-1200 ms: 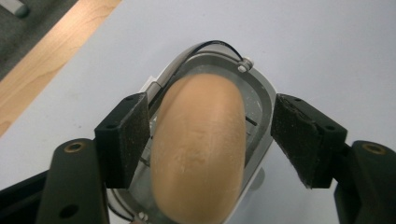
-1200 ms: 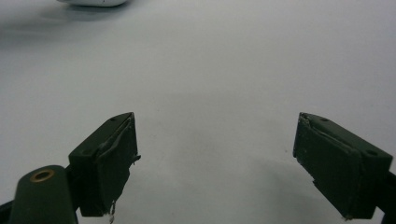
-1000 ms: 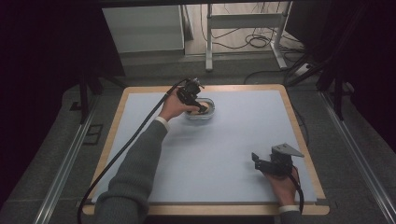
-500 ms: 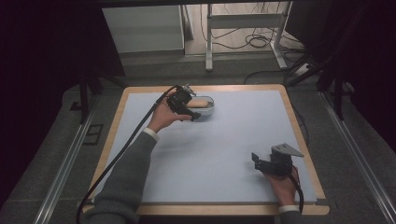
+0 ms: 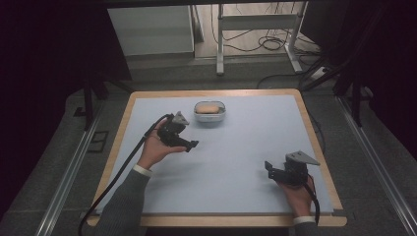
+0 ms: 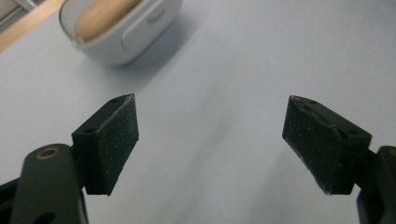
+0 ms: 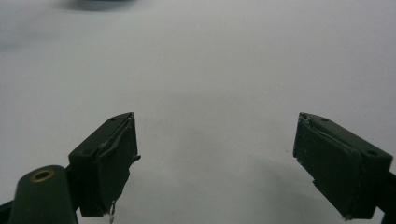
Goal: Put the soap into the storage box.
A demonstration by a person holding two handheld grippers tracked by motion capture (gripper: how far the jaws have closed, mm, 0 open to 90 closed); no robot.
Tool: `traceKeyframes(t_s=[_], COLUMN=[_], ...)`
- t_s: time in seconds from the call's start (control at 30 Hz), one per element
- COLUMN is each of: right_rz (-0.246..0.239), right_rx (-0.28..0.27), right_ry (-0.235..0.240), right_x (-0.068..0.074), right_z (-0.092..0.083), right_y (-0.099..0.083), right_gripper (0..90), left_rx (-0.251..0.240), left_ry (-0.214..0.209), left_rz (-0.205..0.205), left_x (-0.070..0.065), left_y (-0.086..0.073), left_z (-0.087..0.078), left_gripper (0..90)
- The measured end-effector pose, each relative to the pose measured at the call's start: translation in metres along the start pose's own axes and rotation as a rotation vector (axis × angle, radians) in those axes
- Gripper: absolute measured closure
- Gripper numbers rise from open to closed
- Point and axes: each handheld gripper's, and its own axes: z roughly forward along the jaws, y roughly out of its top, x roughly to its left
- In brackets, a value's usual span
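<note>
Placing step judged done: bread roll (image 5: 208, 106), or similar tan loaf, seated in white oval container (image 5: 210, 117) at table's (image 5: 255, 147) far centre. Left gripper (image 5: 188, 146) just beside container, jaws just opened wide, nothing between. Right gripper (image 5: 269, 168) spread, empty, well apart. Next move judged: left gripper drawn clear.

Left claw (image 5: 192, 145) has just been opening, jaws wide and empty; right claw (image 5: 268, 168) gapes too.
</note>
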Motion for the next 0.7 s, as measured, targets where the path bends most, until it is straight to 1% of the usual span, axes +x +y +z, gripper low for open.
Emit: traceKeyframes(t_s=[0.07,0.1,0.13,0.17,0.2,0.27,0.43,0.47,0.5,0.53,0.6,0.67,0.7], right_rz=[0.001,0.001,0.002,0.001,0.001,0.0,0.001,0.001,0.001,0.001,0.002,0.004,0.003], right_rx=[0.0,0.0,0.0,0.0,-0.001,0.0,0.0,0.0,0.0,-0.001,-0.001,0.0,0.0], right_ry=[0.0,-0.001,0.0,-0.001,-0.001,-0.001,-0.001,-0.002,-0.002,-0.003,-0.004,-0.004,-0.005], right_x=[0.0,0.0,0.0,0.0,0.0,0.0,0.0,0.0,0.0,0.0,0.0,0.0,0.0], right_z=[0.0,0.0,0.0,0.0,0.0,0.0,0.0,0.0,0.0,0.0,0.0,0.0,0.0], right_y=[0.0,0.0,0.0,0.0,0.0,0.0,0.0,0.0,0.0,0.0,0.0,0.0,0.0], right_gripper=[13.9,13.9,13.9,13.9,13.9,13.9,13.9,13.9,13.9,13.9,13.9,13.9,13.9], left_rx=[-0.015,-0.013,-0.012,-0.012,-0.015,-0.025,-0.024,-0.024,-0.024,-0.029,-0.035,-0.053,-0.051], left_ry=[0.002,0.008,0.023,0.052,0.058,0.055,0.074,0.071,0.071,0.065,0.061,0.059,0.061], left_rz=[-0.041,-0.057,-0.068,-0.08,-0.09,-0.11,-0.15,-0.157,-0.157,-0.179,-0.197,-0.229,-0.237], left_x=[0.003,0.005,0.006,0.007,0.007,0.007,0.003,0.002,0.002,-0.001,-0.003,-0.005,-0.005], left_y=[-0.011,-0.016,-0.02,-0.027,-0.033,-0.044,-0.071,-0.075,-0.075,-0.087,-0.097,-0.107,-0.112], left_z=[-0.006,-0.009,-0.011,-0.014,-0.016,-0.021,-0.029,-0.029,-0.029,-0.032,-0.033,-0.033,-0.032], left_gripper=[18.8,18.9,18.9,19.0,19.4,19.4,19.5,19.5,19.5,19.5,19.5,19.6,20.1])
